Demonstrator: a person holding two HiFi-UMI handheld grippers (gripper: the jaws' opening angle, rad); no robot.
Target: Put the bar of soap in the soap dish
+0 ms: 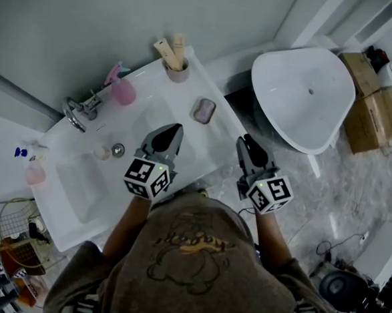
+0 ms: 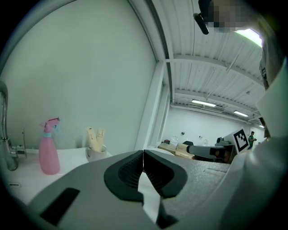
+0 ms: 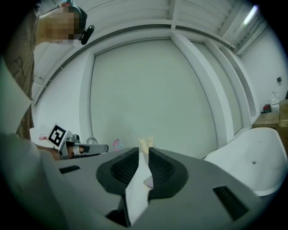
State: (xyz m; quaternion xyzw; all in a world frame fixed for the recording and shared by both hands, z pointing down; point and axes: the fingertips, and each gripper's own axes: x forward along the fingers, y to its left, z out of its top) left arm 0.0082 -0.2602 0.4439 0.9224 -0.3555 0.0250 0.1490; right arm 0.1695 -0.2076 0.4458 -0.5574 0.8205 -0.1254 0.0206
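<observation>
A white bathtub (image 1: 301,93) flanks the washbasin table (image 1: 154,83) as a person holds two claws just short of its front edge. The left claw (image 1: 176,128) is pinched shut on nothing. The right claw (image 1: 244,140) stands narrow, a slim gap between its pads, and is also empty. The soap dish (image 1: 197,117) sits at the table's right edge, toward the back corner, and the pinkish bar of soap (image 1: 204,109) appears to lie in it already (the two are hard to separate at this size). The risks, judged from here: a careless reach could nudge the dish off the table, since it sits so near the edge, and a narrow claw would shove a slick bar rather than straddle it. Only the head view fixes the dish's place. The right gripper view catches a pink sliver through its gap, while the left gripper view misses it and shows instead the spray bottle (image 2: 48,152) and cup (image 2: 95,153).
</observation>
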